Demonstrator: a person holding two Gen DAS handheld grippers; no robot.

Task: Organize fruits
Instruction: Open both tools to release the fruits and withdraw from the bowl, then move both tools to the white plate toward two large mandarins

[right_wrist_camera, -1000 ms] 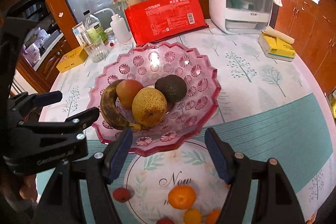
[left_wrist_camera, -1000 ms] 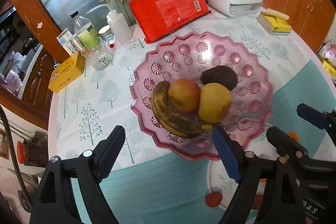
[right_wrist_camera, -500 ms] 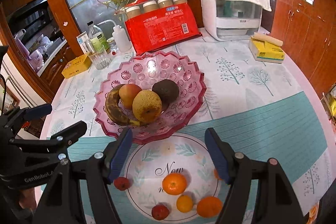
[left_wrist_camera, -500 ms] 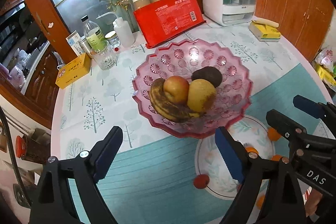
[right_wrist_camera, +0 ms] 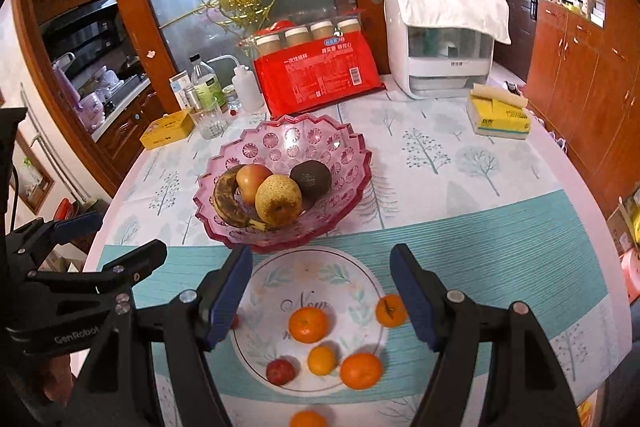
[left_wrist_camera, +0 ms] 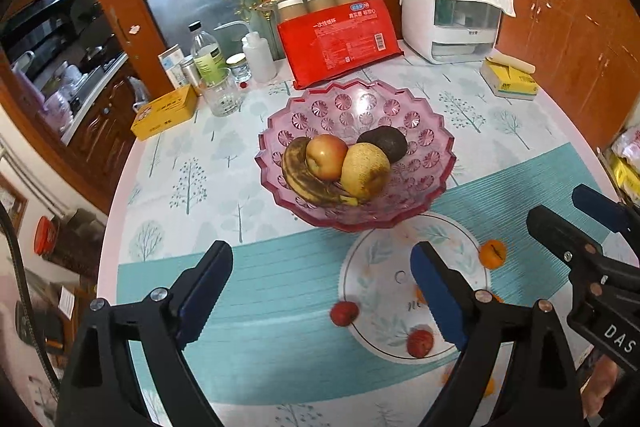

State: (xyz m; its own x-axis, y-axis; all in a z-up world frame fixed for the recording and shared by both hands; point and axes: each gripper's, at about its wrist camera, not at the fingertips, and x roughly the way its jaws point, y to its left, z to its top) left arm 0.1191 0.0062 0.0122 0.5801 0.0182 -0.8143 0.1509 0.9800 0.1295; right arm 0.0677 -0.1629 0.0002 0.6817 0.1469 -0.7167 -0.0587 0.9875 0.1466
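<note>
Your left gripper [left_wrist_camera: 320, 283] and right gripper [right_wrist_camera: 322, 283] are hanging with jaws released over the tree-patterned desk [right_wrist_camera: 460, 163]; cabinets [right_wrist_camera: 576, 67] are lining the frame's right.

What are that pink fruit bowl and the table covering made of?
The bowl looks like clear pink glass or moulded plastic: see-through, glossy, with pressed flower patterns and a scalloped rim. I cannot tell which. The table cover seems a printed vinyl or oilcloth: smooth, flat, slightly shiny, with tree prints and teal bands.
</note>
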